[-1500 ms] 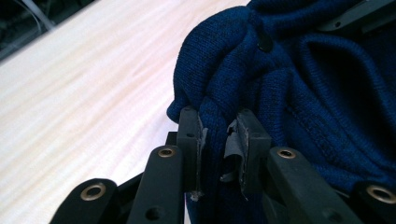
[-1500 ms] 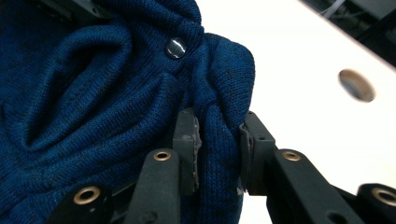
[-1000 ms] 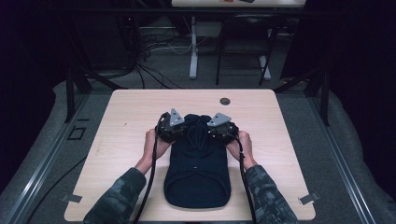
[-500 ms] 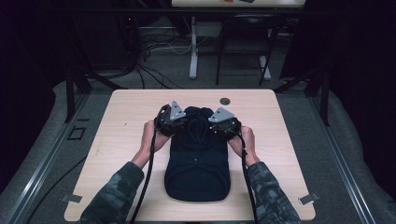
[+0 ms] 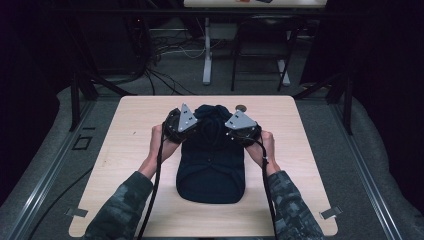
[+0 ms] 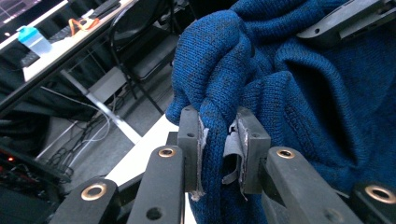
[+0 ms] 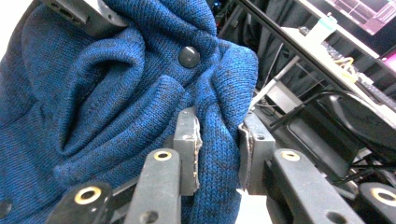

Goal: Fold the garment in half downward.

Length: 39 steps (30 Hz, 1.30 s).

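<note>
While both grippers' fingers pinch folds, blue ribbed-knit sweater (image 5: 212, 160), bunched, round dark button (image 7: 189, 56).

Sweater (image 5: 212, 160) in the middle of the desk (image 5: 125, 145), far end bunched and raised. Left gripper (image 6: 219, 149) at its far left corner, right gripper (image 7: 218, 149) at its far right, each with a fold between the jaws. Small round object (image 5: 241, 107) just behind, near the far edge.
</note>
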{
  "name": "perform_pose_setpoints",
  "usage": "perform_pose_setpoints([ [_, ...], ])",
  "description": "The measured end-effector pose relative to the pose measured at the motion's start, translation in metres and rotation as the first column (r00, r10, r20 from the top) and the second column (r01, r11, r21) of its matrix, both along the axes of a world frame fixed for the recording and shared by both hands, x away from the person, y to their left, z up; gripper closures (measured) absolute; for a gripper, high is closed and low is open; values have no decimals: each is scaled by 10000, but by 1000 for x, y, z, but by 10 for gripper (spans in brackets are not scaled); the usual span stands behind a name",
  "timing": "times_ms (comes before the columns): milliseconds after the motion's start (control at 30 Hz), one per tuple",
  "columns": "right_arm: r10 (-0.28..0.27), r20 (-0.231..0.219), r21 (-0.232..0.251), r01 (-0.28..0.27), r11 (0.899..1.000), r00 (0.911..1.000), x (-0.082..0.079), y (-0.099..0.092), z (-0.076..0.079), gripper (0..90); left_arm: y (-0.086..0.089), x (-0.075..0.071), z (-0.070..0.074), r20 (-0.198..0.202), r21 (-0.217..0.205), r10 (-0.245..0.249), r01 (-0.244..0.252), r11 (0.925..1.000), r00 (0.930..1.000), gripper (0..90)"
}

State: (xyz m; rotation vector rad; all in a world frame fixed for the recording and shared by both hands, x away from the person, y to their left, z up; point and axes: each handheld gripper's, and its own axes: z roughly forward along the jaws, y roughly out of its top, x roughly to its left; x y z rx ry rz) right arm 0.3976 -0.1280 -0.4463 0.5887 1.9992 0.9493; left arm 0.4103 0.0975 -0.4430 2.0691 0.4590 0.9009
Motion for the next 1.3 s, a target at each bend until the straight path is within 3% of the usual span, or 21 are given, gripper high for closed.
perform_pose_setpoints([
  [267, 377, -261, 239, -371, 9990, 9989, -16, 0, -27, 732, 8, -13, -26, -357, 136, -144, 149, 9998, 9993, 754],
  [367, 478, -417, 255, -468, 9986, 9980, -17, 1, -37, 735, 11, -11, -32, -708, 28, -87, 90, 10000, 9975, 747],
  [667, 777, -426, 254, -766, 9967, 9961, -15, -2, -48, 738, 17, -7, -43, -1773, -428, 131, -210, 9989, 9841, 643],
  [833, 979, -528, 253, -967, 9950, 9938, -14, -6, -55, 738, 24, -7, -48, -2380, -750, 201, -390, 9964, 9711, 506],
  [1067, 950, -560, 267, -936, 9952, 9939, -11, -9, -58, 738, 35, -18, -46, -2965, -1438, -127, -315, 9891, 9550, 415],
  [1133, 986, -560, 276, -972, 9949, 9935, -11, -9, -58, 738, 33, -28, -53, -3315, -1510, -432, -78, 9885, 9425, 435],
  [1200, 997, -546, 259, -984, 9948, 9935, -10, -8, -58, 738, 31, -31, -57, -3410, -1486, -525, 13, 9889, 9386, 477],
  [1233, 986, -522, 214, -976, 9950, 9938, -10, -8, -58, 738, 26, -38, -67, -3721, -1381, -683, 175, 9903, 9257, 505],
  [1267, 994, -516, 216, -984, 9949, 9937, -10, -8, -58, 738, 26, -38, -67, -3721, -1381, -683, 175, 9903, 9257, 533],
  [1300, 1015, -537, 233, -1003, 9947, 9934, -10, -8, -58, 737, 23, -41, -72, -3845, -1400, -762, 235, 9899, 9200, 567],
])
